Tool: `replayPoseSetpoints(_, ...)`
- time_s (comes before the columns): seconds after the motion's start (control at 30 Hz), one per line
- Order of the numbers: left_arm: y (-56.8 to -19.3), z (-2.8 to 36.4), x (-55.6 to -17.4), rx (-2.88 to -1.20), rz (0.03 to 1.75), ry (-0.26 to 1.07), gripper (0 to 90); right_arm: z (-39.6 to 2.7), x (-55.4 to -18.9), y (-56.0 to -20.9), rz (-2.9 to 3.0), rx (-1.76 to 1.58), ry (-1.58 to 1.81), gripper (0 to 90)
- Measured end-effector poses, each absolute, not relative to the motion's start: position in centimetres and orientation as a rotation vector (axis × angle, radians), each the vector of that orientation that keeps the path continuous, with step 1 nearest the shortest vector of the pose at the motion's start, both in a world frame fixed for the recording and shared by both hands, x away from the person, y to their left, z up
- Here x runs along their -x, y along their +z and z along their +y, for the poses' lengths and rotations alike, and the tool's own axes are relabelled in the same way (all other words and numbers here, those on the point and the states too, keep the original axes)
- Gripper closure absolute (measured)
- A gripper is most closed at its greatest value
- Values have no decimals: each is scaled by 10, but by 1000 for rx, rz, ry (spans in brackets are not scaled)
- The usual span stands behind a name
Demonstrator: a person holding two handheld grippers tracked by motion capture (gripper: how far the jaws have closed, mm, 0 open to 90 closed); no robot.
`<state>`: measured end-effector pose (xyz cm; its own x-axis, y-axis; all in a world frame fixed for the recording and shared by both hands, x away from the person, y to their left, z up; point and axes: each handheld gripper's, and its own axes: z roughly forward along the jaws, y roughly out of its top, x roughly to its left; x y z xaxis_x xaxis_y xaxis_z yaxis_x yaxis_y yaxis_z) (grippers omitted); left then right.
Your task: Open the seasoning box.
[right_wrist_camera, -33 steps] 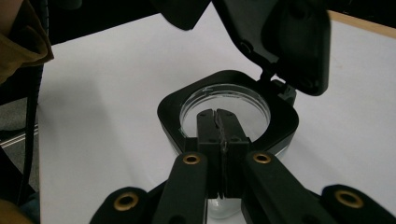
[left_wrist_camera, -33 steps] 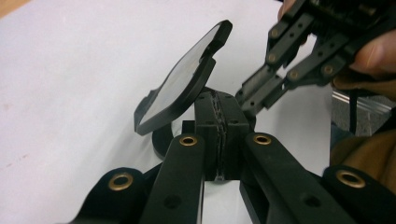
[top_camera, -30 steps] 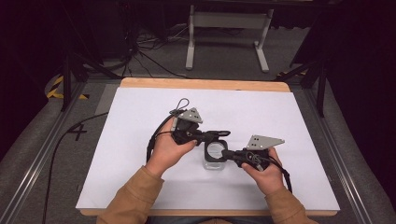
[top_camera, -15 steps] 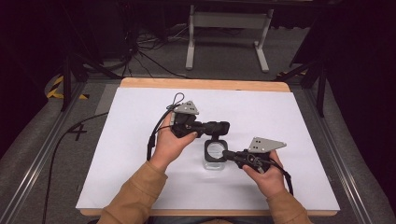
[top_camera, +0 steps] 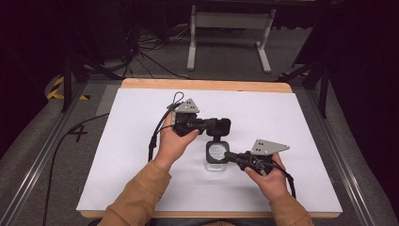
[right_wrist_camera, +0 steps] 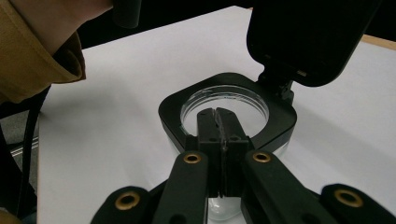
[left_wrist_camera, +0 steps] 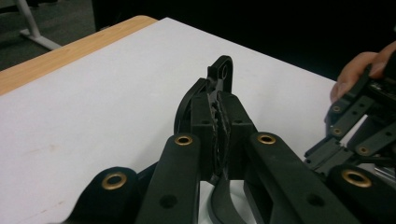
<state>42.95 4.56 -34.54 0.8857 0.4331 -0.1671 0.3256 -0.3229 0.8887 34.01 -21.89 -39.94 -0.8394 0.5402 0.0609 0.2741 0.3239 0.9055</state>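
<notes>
At centre of the high view, on the white counter [top_camera: 136, 141]: clear jar [top_camera: 215, 164] upright, black collar [right_wrist_camera: 173, 116] around its mouth. Right tongs [right_wrist_camera: 217, 115] clamped shut on the collar's near rim. Left tongs [left_wrist_camera: 219, 116] closed on the hinged lid [right_wrist_camera: 308, 37], raised clear of the mouth. Opening judged done; contents indiscernible; release or closing outstanding.

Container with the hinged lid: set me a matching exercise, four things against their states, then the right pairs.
1 lid
2 left gripper
3 right gripper
4 table cover

a white, lying flat
b shut on the container's black rim
c swung up, open
d shut on the lid

Pairs: 1-c, 2-d, 3-b, 4-a
</notes>
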Motion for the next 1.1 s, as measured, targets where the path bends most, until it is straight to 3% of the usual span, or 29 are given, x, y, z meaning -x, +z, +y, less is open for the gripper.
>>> replayPoseSetpoints(0.4, -347, 44, -429, -1950, 566, 126, 887, -220, -340, -400, 2336, -740, 1527, 900)
replayPoseSetpoints(0.57, -341, 51, -424, -1979, 566, 133, 826, -219, -340, -396, 2358, -760, 1504, 900)
replayPoseSetpoints(0.63, -337, 55, -422, -1987, 552, 139, 807, -219, -340, -392, 2392, -768, 1486, 837)
replayPoseSetpoints(1.1, -328, 95, -397, -2039, 595, 160, 710, -239, -348, -362, 2363, -767, 1466, 734)
